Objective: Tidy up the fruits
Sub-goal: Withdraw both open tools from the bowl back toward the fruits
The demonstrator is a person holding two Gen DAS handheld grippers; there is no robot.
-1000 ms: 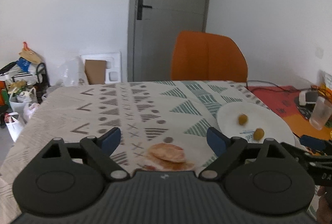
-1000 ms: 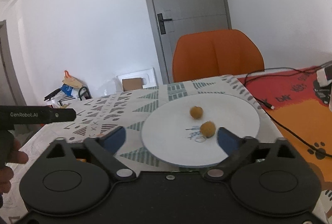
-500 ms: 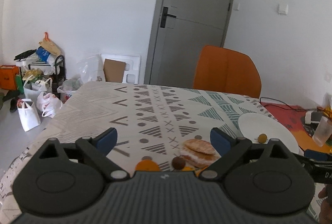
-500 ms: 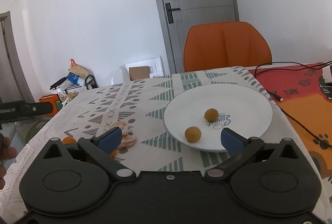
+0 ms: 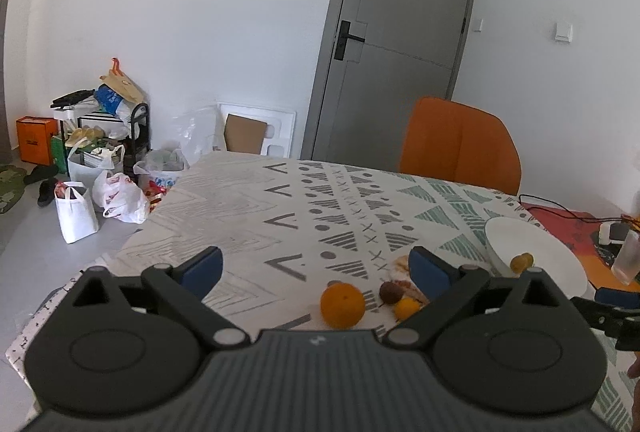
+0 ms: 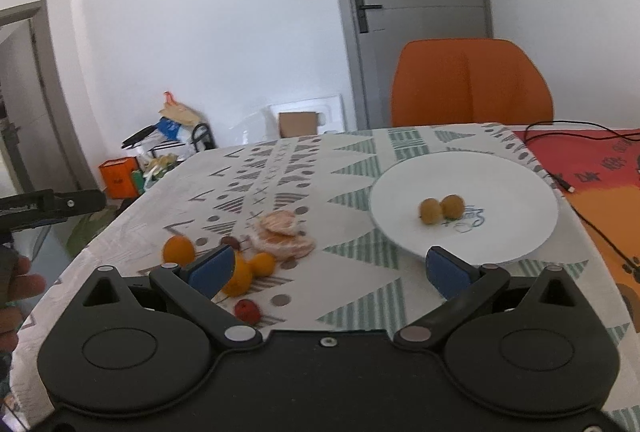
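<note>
The loose fruit lies in a cluster on the cloth left of the white plate (image 6: 520,167): the orange (image 5: 343,305) at its far-left edge, the peeled segments (image 6: 284,232) nearest the plate. Round, the orange has no long axis to line up with. It sits ahead of your left gripper (image 5: 316,268), the nearer one, spread wide and empty. Your right gripper (image 6: 328,268) is also wide open, holding nothing. A second ago the left view showed only the segments; the orange has since come in.
</note>
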